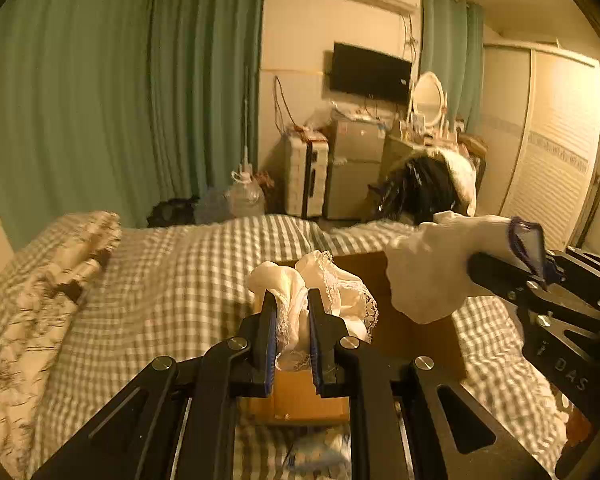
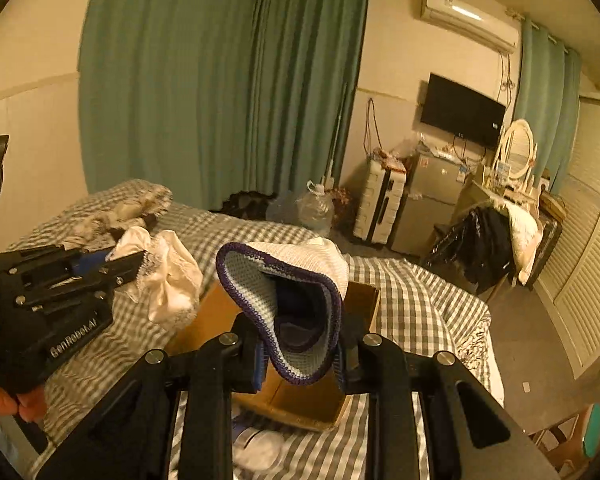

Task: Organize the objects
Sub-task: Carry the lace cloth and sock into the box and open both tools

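My left hand-held gripper (image 1: 292, 320) is clamped on a lacy cloth (image 1: 320, 292), my right hand-held gripper (image 2: 300, 344) on a knitted sock (image 2: 288, 304), both above the box (image 2: 300, 400) on the bed (image 1: 160, 280). Both are light and floppy (bunched folds grip best).

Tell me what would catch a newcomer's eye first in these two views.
First, the two garments held up over the bed: the left tongs are shut on a cream lace garment, and the right tongs are shut on a white sock with a purple cuff. Both hang above an open cardboard box on the checked bedspread. Behind, green curtains fill the wall.
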The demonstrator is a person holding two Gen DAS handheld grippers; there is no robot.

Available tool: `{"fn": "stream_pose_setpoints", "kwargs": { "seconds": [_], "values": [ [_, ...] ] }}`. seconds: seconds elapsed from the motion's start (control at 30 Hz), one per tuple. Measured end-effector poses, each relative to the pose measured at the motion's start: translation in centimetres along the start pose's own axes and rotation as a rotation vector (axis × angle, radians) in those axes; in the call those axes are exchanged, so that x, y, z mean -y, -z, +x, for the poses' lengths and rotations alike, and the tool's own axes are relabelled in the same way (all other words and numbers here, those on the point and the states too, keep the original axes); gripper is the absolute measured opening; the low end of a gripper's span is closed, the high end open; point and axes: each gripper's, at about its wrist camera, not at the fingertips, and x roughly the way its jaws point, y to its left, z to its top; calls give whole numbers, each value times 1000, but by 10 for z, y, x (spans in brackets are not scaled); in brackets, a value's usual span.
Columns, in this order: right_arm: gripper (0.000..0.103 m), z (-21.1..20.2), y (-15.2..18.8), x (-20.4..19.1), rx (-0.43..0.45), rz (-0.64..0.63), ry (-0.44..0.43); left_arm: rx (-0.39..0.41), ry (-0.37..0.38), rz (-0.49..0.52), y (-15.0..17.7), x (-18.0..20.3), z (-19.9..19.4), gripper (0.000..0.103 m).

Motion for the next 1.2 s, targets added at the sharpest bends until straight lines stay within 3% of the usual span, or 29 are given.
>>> {"fn": "stream_pose_setpoints", "kwargs": {
  "seconds": [0.2,0.27,0.33,0.37,0.4,0.5,0.63,0.8,0.93,1.2],
  "values": [
    [25,74,18,23,-93,58,3,-65,20,25,22,7,62,16],
    [27,88,25,33,-104,84,-13,-86,26,40,28,11,73,29],
    [36,93,30,40,-107,97,-21,-97,31,50,32,14,75,61],
    [47,91,31,43,-96,104,-14,-94,23,50,34,13,73,67],
    [55,88,33,47,-85,109,-7,-87,13,51,35,13,69,74],
    [63,69,29,51,-53,116,-9,-86,-7,61,37,12,52,76],
    [73,27,23,55,-12,92,8,-69,-47,51,36,8,15,90],
    [89,-39,20,45,41,26,33,-30,-80,15,40,-1,-44,95],
    [93,-82,25,37,51,-13,21,-8,-98,-10,51,-4,-85,103],
    [102,-119,64,21,21,-69,9,-10,-106,-49,100,2,-133,103]
  ]
}}
